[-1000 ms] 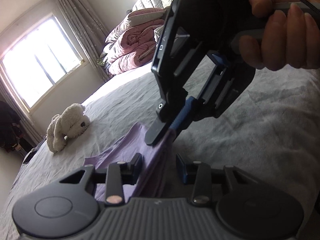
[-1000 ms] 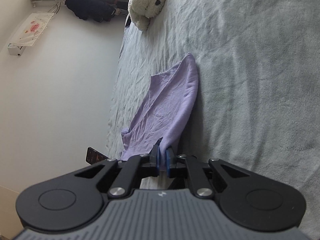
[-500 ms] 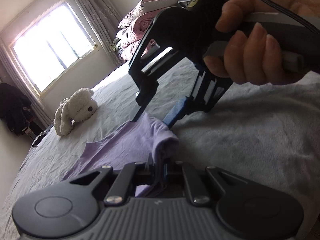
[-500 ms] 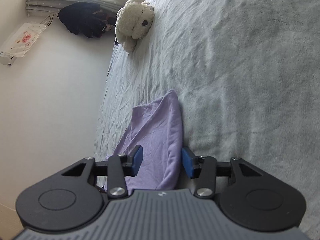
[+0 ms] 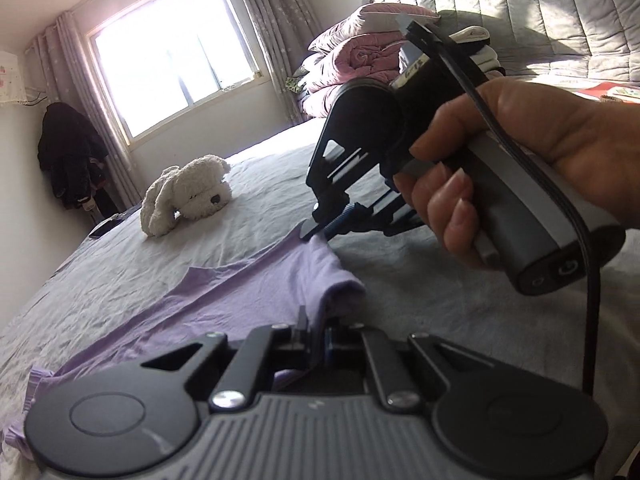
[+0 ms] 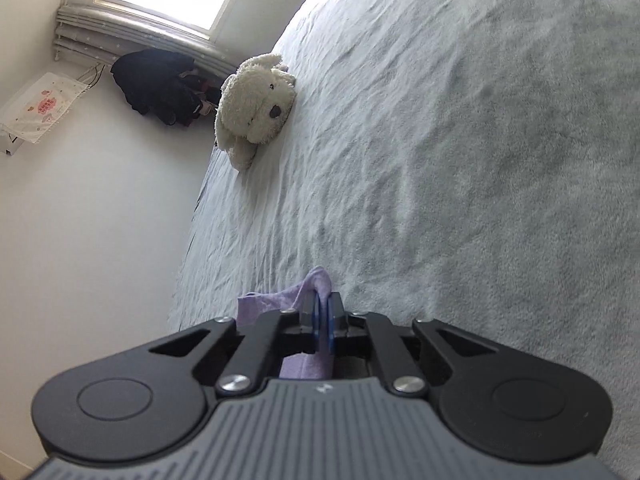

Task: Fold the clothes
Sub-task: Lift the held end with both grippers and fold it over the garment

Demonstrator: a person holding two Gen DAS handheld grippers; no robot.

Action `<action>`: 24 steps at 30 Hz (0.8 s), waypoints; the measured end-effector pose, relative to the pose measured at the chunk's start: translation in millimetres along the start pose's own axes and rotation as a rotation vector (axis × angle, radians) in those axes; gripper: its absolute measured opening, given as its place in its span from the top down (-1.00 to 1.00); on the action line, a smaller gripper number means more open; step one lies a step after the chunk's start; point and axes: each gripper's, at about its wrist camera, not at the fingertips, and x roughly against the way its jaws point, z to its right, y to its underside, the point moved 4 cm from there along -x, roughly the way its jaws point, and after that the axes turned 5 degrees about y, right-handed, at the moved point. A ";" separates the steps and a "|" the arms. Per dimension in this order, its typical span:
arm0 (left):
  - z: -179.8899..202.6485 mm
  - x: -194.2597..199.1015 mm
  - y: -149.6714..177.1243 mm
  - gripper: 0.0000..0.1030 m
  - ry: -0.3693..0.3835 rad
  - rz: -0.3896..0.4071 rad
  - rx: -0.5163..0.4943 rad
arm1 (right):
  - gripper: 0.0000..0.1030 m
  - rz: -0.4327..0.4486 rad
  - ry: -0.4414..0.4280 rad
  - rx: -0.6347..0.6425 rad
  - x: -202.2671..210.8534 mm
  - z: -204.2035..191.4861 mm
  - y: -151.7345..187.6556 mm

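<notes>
A lilac garment (image 5: 224, 300) lies spread over the grey bedspread (image 5: 440, 300). My left gripper (image 5: 316, 334) is shut on the near folded edge of the garment. Farther along the same edge, a hand holds my right gripper (image 5: 320, 234), which pinches the far corner. In the right wrist view my right gripper (image 6: 323, 320) is shut, with a tuft of the lilac garment (image 6: 308, 292) sticking out past its blue pads. Most of the cloth is hidden under the gripper body there.
A white plush dog (image 5: 188, 196) lies on the bed beyond the garment, also the plush dog (image 6: 256, 108) in the right wrist view. Pink quilts (image 5: 360, 60) are stacked at the headboard. Dark clothes (image 5: 68, 156) hang in the corner by the window (image 5: 172, 68).
Left gripper went from open to shut on the garment's near edge. Right gripper let go, moved along the edge to the far corner, and shut on it again.
</notes>
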 end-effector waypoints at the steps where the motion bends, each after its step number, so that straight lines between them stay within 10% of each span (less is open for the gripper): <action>1: -0.4 -1.0 -2.9 0.90 0.004 0.000 0.019 | 0.90 0.010 -0.004 0.003 3.9 -0.7 -1.9; 24: 78.0 4.6 -46.9 0.90 0.202 0.088 0.206 | 0.89 0.162 0.058 -0.093 100.4 40.9 -37.0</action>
